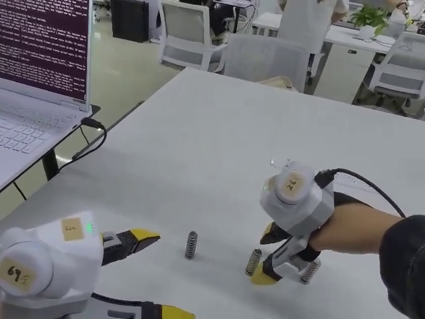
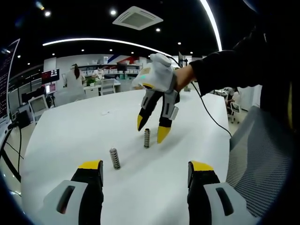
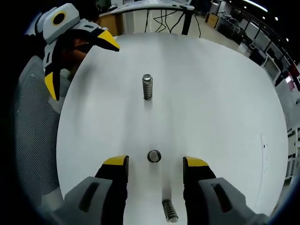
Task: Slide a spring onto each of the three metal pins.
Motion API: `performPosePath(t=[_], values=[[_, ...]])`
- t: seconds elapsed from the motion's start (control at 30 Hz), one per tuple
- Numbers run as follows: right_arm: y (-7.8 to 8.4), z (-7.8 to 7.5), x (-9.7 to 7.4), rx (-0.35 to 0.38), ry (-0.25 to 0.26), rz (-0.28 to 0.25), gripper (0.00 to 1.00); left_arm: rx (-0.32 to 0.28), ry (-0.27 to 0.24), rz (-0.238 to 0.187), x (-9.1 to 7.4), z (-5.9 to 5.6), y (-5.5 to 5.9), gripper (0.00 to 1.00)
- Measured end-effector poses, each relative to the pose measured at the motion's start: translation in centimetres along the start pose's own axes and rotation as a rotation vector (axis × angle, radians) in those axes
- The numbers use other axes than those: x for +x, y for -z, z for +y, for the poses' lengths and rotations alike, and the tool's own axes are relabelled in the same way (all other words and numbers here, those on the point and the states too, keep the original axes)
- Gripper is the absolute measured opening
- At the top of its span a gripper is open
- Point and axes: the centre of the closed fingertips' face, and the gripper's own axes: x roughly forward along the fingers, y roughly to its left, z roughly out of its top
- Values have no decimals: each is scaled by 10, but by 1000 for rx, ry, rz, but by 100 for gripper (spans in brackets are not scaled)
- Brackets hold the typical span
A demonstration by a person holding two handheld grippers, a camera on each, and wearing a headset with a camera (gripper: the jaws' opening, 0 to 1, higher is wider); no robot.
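Each pin seems to carry its spring (image 3: 147, 88): left pin (image 1: 191, 244), middle pin (image 1: 254, 262) with my right gripper (image 1: 264, 255) open around it, right pin (image 1: 310, 271) just beside; my left gripper (image 2: 145, 165) hangs open, so the task looks nearly done

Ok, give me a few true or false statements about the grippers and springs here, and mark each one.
1. Three springs are on the table. True.
2. The right gripper is shut on a spring. False: its jaws stand open on either side of one.
3. The left gripper holds a spring. False: it is open and empty.
4. A laptop is open at the left. True.
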Motion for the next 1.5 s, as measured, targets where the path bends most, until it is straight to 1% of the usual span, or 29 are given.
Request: performPosePath(t=[0.03, 0.07, 0.13, 0.17, 0.2, 0.23, 0.3, 0.43, 0.53, 0.57, 0.63, 0.7, 0.77, 0.8, 0.9, 0.93, 1.0, 1.03, 1.07, 1.1, 1.27, 1.4, 1.5], values=[[-1, 0, -1, 8, 2, -13, 46, 0, 1, 1, 0, 0, 0, 70], [-4, -2, -4, 22, 15, -45, 49, 0, 2, 1, 1, 0, 0, 70], [-6, -5, -8, 46, 27, -81, 53, 2, 4, 1, 1, 0, -1, 70], [-7, -5, -9, 53, 29, -91, 54, 2, 4, 1, 1, 0, -2, 70], [-11, -8, -14, 72, 43, -135, 55, 4, 5, 1, 1, 0, -2, 70], [-12, -9, -17, 81, 49, -154, 58, 4, 4, 2, 2, 1, -2, 70], [-14, -11, -23, 91, 57, -182, 59, 3, 6, 1, 2, 1, -4, 70], [-14, -12, -31, 100, 87, -230, 67, 3, 9, 4, 5, 1, -4, 70], [-12, -14, -35, 106, 112, -254, 71, 3, 11, 4, 6, 0, -5, 71], [-12, -14, -37, 107, 119, -265, 73, 3, 11, 3, 6, 0, -5, 71], [-16, -13, -44, 111, 141, -310, 75, 0, 9, 3, 7, 1, -5, 71], [-19, -12, -48, 115, 155, -342, 79, -1, 8, 3, 8, 1, -6, 71], [-18, -11, -52, 114, 164, -358, 83, 2, 8, 4, 8, 0, -6, 71], [-19, -10, -55, 104, 176, -376, 84, 4, 9, 5, 8, 0, -7, 71], [-19, -8, -59, 100, 198, -392, 88, 5, 8, 3, 8, 0, -8, 71], [-20, -8, -61, 102, 209, -409, 89, 5, 5, 4, 8, 1, -7, 71], [-21, -8, -65, 109, 221, -427, 91, 3, 1, 4, 7, 2, -8, 71], [-22, -8, -68, 115, 233, -447, 92, 3, 0, 3, 6, 2, -8, 71], [-21, -8, -70, 120, 243, -457, 93, 3, -1, 2, 6, 2, -8, 71], [-21, -8, -74, 130, 253, -477, 95, 3, -2, 1, 6, 3, -9, 71], [-13, -7, -84, 169, 293, -520, 98, 3, -5, -3, 5, 3, -10, 71], [-4, -4, -90, 184, 317, -540, 99, 1, -4, -8, 6, 2, -13, 72], [8, -1, -93, 207, 342, -549, 99, 3, -1, -8, 7, 1, -14, 72]])
